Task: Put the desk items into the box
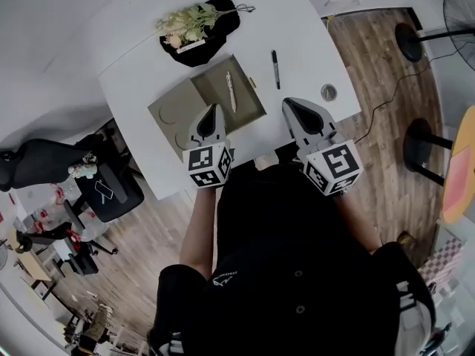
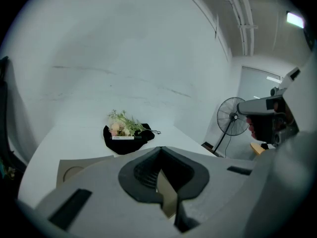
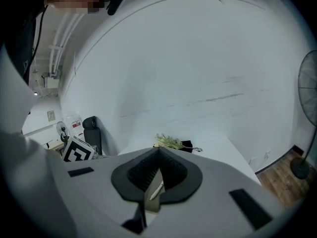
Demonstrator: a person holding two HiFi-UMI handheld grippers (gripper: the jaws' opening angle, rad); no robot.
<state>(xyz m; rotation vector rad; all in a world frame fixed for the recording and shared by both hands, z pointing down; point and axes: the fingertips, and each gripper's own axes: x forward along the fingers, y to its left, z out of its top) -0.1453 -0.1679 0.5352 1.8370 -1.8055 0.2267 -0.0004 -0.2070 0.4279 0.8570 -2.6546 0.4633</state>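
The left gripper point(image 1: 213, 111) has its jaws pressed together to a point, tips meeting, with nothing between them. Its own view shows the same: the left gripper point(image 2: 159, 148) has its dark pads joined at the far end, and only cardboard shows through the gap behind them. It sits over the near edge of the open box point(image 1: 185, 106); whether it touches the cardboard cannot be told.

The right gripper point(image 1: 289, 104) is likewise closed at the tips and holds nothing, and its own view of the right gripper point(image 3: 158, 150) agrees.

A white pen point(image 1: 231, 91) lies inside the box, just ahead of the left gripper and towards the right one. A black marker point(image 1: 275, 69) lies on the desk point(image 1: 312, 35) beyond the right gripper's tip, apart from it. A small round item point(image 1: 328, 92) lies on the desk just beside the right gripper, on its outer side. Well beyond both grippers, flowers point(image 1: 189, 22) rest on a black cloth point(image 1: 215, 39).
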